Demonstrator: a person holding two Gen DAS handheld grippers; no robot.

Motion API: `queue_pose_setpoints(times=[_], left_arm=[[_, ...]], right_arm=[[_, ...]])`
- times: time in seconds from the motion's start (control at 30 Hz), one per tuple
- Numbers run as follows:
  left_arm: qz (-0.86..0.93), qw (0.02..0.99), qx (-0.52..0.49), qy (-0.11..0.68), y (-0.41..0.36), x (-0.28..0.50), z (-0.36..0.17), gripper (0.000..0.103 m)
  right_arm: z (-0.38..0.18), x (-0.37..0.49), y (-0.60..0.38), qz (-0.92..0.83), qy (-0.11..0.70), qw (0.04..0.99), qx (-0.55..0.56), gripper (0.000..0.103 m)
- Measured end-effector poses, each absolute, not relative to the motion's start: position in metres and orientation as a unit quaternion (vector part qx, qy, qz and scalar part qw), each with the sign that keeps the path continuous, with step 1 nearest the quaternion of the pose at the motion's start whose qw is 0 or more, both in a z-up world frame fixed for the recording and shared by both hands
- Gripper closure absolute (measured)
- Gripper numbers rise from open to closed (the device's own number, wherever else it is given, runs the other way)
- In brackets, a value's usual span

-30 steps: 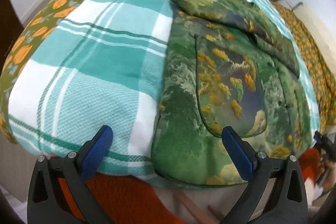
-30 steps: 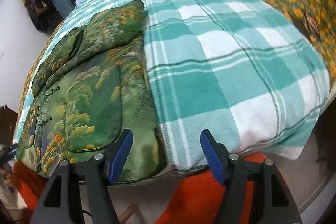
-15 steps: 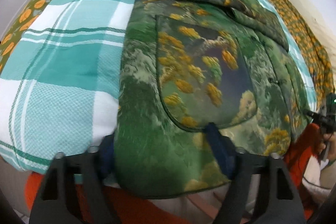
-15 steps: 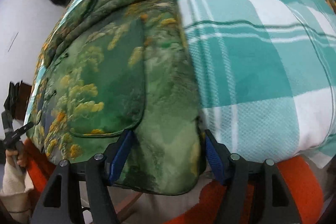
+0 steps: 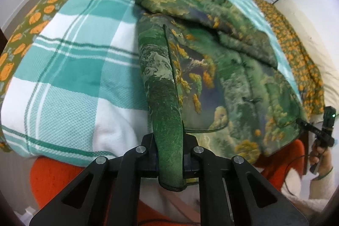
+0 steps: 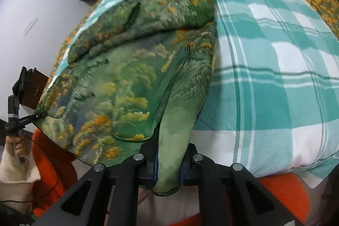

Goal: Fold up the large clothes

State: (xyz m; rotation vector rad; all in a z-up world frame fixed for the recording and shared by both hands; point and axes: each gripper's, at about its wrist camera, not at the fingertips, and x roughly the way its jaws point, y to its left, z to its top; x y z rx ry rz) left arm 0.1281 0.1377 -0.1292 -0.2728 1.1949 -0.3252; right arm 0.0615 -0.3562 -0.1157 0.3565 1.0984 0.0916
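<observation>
Both your left gripper (image 5: 170, 159) and right gripper (image 6: 168, 164) have just closed, fingers pinching the green printed jacket's (image 5: 222, 77) hem at six o'clock on the bed (image 5: 74, 56). Lifting unevenly could let the folded sleeve (image 5: 190, 3) slide off.

left wrist: close, looks steeply down over jacket (image 5: 222, 82) near hem.
right wrist: same, opposite corner.
shared: jacket, blanket (image 6: 275, 69).

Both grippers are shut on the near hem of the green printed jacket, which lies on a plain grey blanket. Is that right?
Not quite: the blanket is teal-and-white plaid, as the left wrist view shows. The left gripper and right gripper are indeed shut on the green printed jacket's near hem.
</observation>
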Motion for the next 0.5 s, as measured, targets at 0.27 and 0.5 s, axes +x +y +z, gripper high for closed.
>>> queue_pose_setpoints(times=[0.27,0.5], left_arm=[[-0.161,0.798,-0.134,0.566,0.157,0.094,-0.115,0.093],[-0.153,0.784,-0.137,0.585,0.179,0.041,-0.095,0.093]], right_arm=[[-0.099,0.030,-0.352,0.066,0.531,0.827,0.174,0.090],[-0.087,-0.023,-0.353,0.100,0.545,0.797,0.242,0.090]])
